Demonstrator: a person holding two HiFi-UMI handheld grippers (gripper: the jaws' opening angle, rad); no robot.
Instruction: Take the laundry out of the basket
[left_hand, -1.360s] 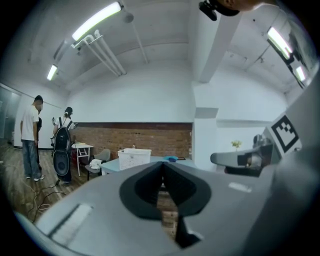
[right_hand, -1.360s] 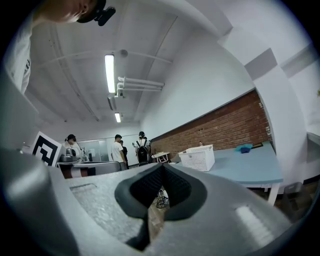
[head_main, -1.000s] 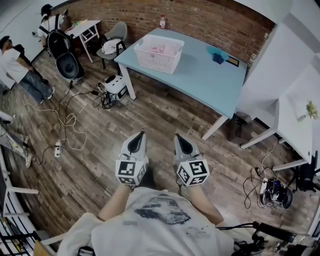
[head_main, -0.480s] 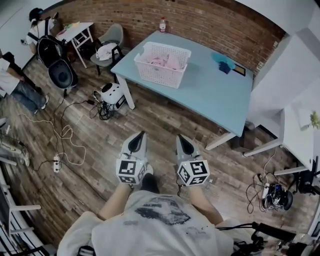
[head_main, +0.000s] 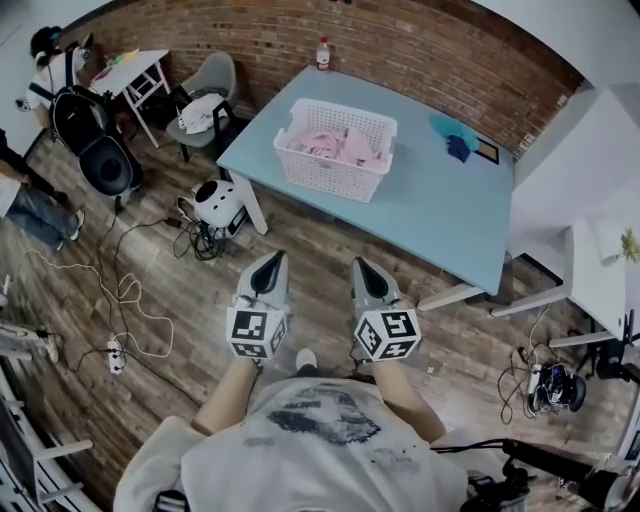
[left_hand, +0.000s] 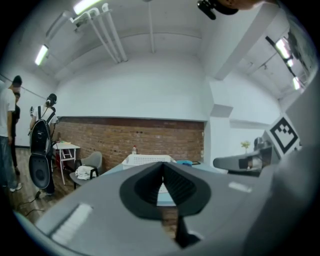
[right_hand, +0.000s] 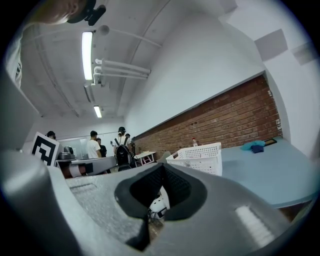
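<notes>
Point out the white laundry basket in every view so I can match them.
Head view: laundry basket upper centre, on the blue table.
Left gripper view: laundry basket at centre, just above the jaws.
Right gripper view: laundry basket right of centre.
Shared landmark: the brick wall behind it.

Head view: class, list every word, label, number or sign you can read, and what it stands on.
Nothing is readable.
Bottle label: too small.
Shirt print: blurred.
Left gripper and right gripper: square marker patterns only, no letters.
</notes>
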